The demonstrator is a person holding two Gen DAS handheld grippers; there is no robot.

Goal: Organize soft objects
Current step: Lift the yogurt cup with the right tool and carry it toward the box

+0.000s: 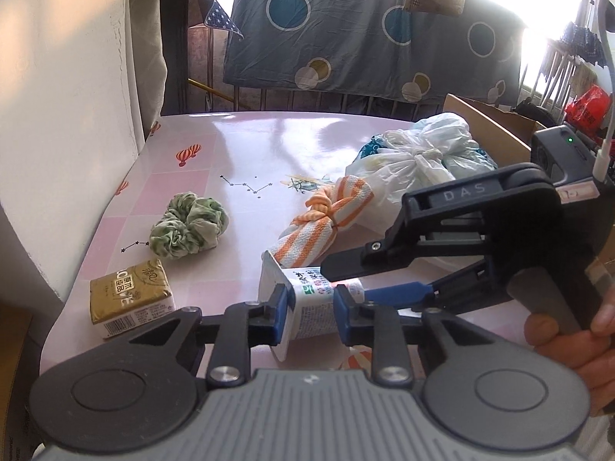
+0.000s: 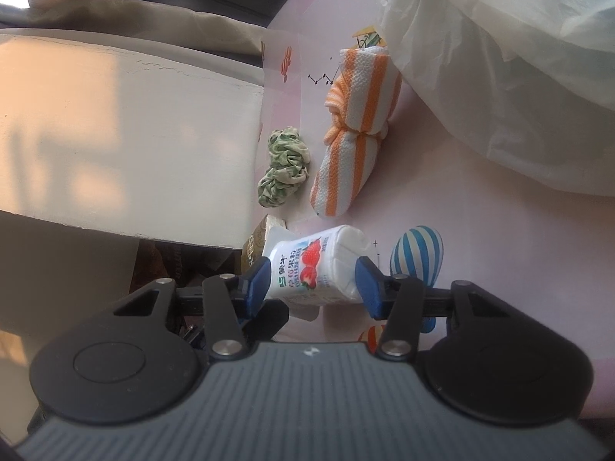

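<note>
Both the left tongs (image 1: 309,305) and right tongs (image 2: 312,278) pinch the cup (image 1: 307,303) above the tabletop (image 1: 250,146), while scrunchie (image 1: 188,224), towel (image 1: 319,230) and tissue pack (image 1: 130,297) seem not yet sorted.

"DAS" stands on the right tool (image 1: 348,276); other print unreadable.

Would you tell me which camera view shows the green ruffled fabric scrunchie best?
The left wrist view: the green ruffled fabric scrunchie lies in open view on the pink patterned table, large enough to show its folds. The right wrist view shows it smaller and farther off, beside the orange-and-white striped knotted cloth.
</note>
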